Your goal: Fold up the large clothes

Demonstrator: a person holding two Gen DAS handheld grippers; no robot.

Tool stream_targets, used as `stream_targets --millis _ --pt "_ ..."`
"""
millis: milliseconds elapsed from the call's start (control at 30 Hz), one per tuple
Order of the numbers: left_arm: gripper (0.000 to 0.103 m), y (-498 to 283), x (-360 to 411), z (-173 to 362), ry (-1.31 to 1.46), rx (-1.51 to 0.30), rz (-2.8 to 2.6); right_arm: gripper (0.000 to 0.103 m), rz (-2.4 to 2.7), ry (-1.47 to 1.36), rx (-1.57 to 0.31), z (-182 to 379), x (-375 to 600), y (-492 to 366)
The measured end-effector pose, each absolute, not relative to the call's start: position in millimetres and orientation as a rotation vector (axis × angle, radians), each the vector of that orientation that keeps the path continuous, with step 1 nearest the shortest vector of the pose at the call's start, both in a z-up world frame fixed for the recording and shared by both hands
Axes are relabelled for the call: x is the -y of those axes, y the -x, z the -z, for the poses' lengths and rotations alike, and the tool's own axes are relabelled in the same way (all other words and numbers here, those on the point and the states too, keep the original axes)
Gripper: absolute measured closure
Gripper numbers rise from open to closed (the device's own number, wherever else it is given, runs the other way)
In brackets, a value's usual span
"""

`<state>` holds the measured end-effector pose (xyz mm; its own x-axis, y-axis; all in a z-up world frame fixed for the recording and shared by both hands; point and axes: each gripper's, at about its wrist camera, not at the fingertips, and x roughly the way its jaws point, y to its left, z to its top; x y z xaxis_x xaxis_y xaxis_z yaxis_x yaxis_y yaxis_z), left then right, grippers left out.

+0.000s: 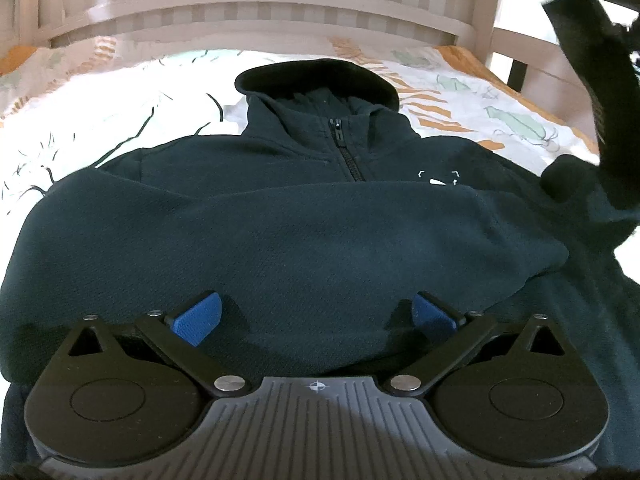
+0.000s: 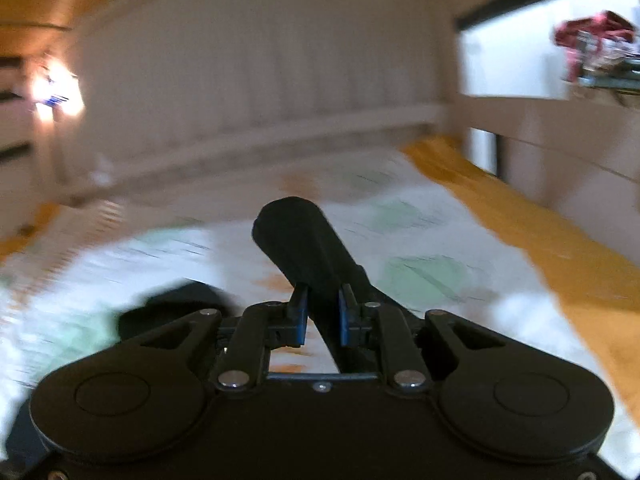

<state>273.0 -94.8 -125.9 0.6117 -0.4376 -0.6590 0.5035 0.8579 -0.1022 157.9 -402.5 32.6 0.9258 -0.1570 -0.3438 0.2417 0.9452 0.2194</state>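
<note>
A dark navy zip hoodie (image 1: 304, 208) lies face up on the bed, hood toward the headboard. One sleeve is folded across its chest. My left gripper (image 1: 316, 314) is open, its blue pads (image 1: 196, 318) resting on the hoodie's lower body. My right gripper (image 2: 323, 314) is shut on the other sleeve's cuff (image 2: 304, 248) and holds it lifted above the bed. That raised sleeve shows in the left wrist view (image 1: 588, 92) at the upper right. The right wrist view is motion-blurred.
The bed sheet (image 1: 100, 120) is white with orange and green leaf prints. A white slatted headboard (image 1: 256, 0) stands at the far end, and a side rail (image 2: 560, 160) runs along the right. A cluttered shelf (image 2: 600, 52) hangs beyond the rail.
</note>
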Motion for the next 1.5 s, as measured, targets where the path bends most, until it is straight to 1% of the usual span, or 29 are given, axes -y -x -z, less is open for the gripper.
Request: stream_targets --millis 67,133,233,367,500,533,600,633,667,733,800,900,1100,1133,1167,1200,1233,1267,1300,1400,1500 --pt "0.000 -276.5 89.5 118.8 -0.064 -0.768 0.576 0.080 0.117 -0.260 -0.318 -39.2 368.4 -161.5" --pt "0.000 -279.5 75.1 108.2 0.027 -0.798 0.641 0.080 0.039 -0.255 -0.319 -39.1 336.3 -164.1" --pt "0.000 -279.2 49.3 90.3 0.150 -0.782 0.649 0.080 -0.051 -0.199 -0.352 -25.4 287.2 -171.6" --pt "0.000 -282.8 11.4 68.6 0.260 -0.738 0.597 0.080 -0.137 -0.188 -0.440 9.8 239.6 -183.9" --pt "0.000 -291.2 -15.2 64.3 0.354 -0.759 0.568 0.078 -0.177 -0.089 -0.550 54.9 200.6 -190.1" --pt "0.000 -292.9 -18.4 65.5 0.362 -0.769 0.561 0.074 -0.185 -0.066 -0.576 64.7 193.4 -190.8" --pt "0.000 -294.7 -19.3 68.9 0.358 -0.785 0.553 0.069 -0.208 -0.017 -0.630 83.7 179.0 -187.4" --pt "0.000 -295.1 -17.8 70.8 0.353 -0.795 0.553 0.061 -0.214 0.006 -0.656 89.8 172.2 -183.7" --pt "0.000 -296.1 -16.3 73.1 0.350 -0.806 0.557 0.057 -0.221 0.025 -0.673 94.3 167.6 -179.7" --pt "0.000 -297.1 -11.0 77.0 0.356 -0.828 0.571 0.045 -0.237 0.043 -0.673 98.6 165.4 -167.9" --pt "0.000 -300.5 -1.5 81.3 0.366 -0.851 0.586 0.039 -0.255 0.043 -0.662 96.5 166.9 -153.7" --pt "0.000 -305.8 16.7 89.2 0.362 -0.887 0.614 0.035 -0.263 0.038 -0.655 94.1 172.8 -136.2" --pt "0.001 -315.2 49.9 104.7 0.284 -0.948 0.610 0.035 -0.240 0.032 -0.672 102.1 179.1 -120.0" --pt "0.005 -318.0 54.3 107.2 0.276 -0.970 0.593 0.035 -0.235 0.019 -0.678 103.5 181.9 -117.7" --pt "0.019 -319.0 57.2 107.9 0.265 -0.979 0.564 0.035 -0.230 0.007 -0.682 104.8 184.2 -115.8" --pt "0.025 -319.5 60.0 106.5 0.251 -0.973 0.542 0.035 -0.225 -0.005 -0.685 105.8 186.6 -113.5" --pt "0.047 -319.3 61.7 104.2 0.239 -0.959 0.534 0.035 -0.220 -0.014 -0.686 107.1 189.1 -113.5" --pt "0.086 -317.9 61.3 102.4 0.236 -0.943 0.536 0.035 -0.214 -0.024 -0.686 107.7 191.3 -111.6" --pt "0.096 -317.2 61.6 100.0 0.236 -0.933 0.533 0.035 -0.209 -0.034 -0.685 108.0 193.5 -110.5" --pt "0.096 -313.0 60.2 83.4 0.257 -0.884 0.569 0.034 -0.190 -0.063 -0.682 108.7 200.9 -106.6" --pt "0.096 -310.1 50.3 46.1 0.290 -0.775 0.603 0.033 -0.175 -0.090 -0.669 106.6 211.1 -102.5"
